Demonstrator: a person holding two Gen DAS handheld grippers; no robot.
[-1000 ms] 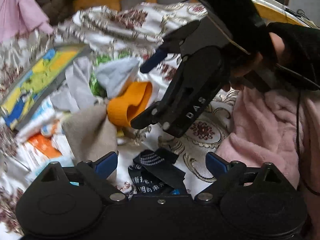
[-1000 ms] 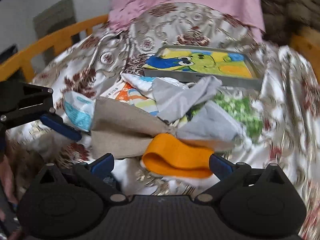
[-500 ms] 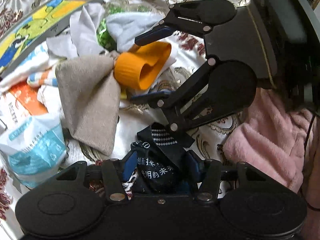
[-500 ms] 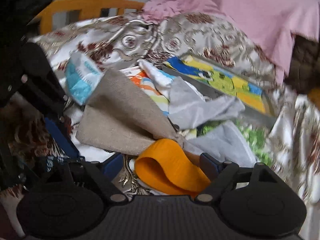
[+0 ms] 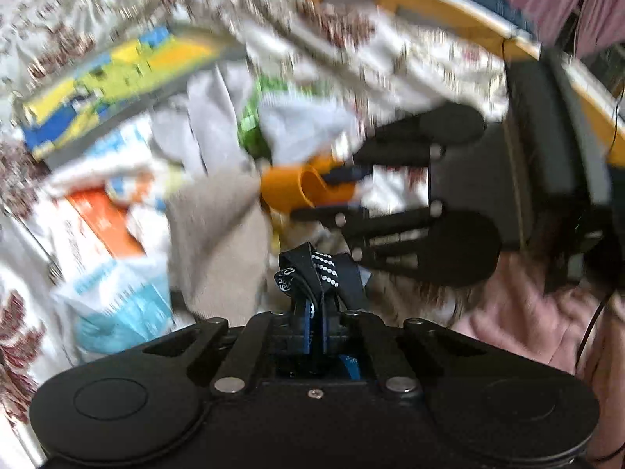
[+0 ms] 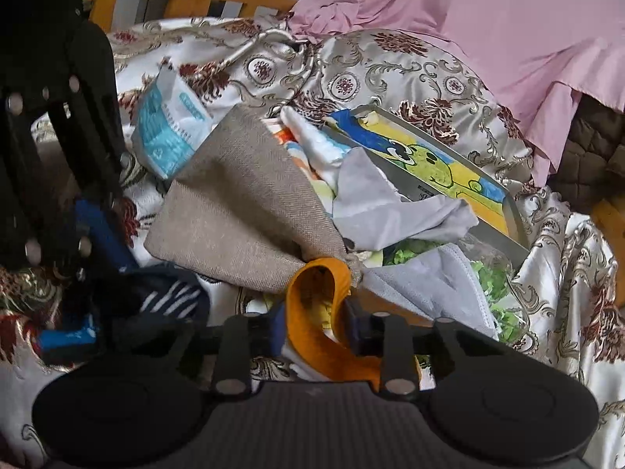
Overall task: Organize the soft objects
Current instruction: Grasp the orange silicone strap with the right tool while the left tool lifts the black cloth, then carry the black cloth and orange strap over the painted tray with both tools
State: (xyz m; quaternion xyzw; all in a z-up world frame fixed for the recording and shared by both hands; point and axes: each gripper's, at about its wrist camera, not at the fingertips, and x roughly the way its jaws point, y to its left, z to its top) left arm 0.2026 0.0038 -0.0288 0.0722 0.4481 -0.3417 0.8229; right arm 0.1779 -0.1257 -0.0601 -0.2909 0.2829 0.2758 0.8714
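Take the beige cloth (image 6: 242, 211) as your landmark in the right wrist view. To its left, your left gripper (image 5: 314, 326) is clamped tight on the black sock (image 5: 320, 273) with white dots, which sticks up out of the pinch. Above the cloth's left corner lies a blue-and-white packet (image 6: 166, 133). At the cloth's lower right corner, your right gripper (image 6: 316, 326) has its jaws closing, with the orange sock (image 6: 316, 312) between them and both pads pressing its folded loop. Right of the cloth sit crumpled grey cloths (image 6: 386, 211), then a picture book (image 6: 441, 164), all on the patterned bedspread (image 6: 390, 70).
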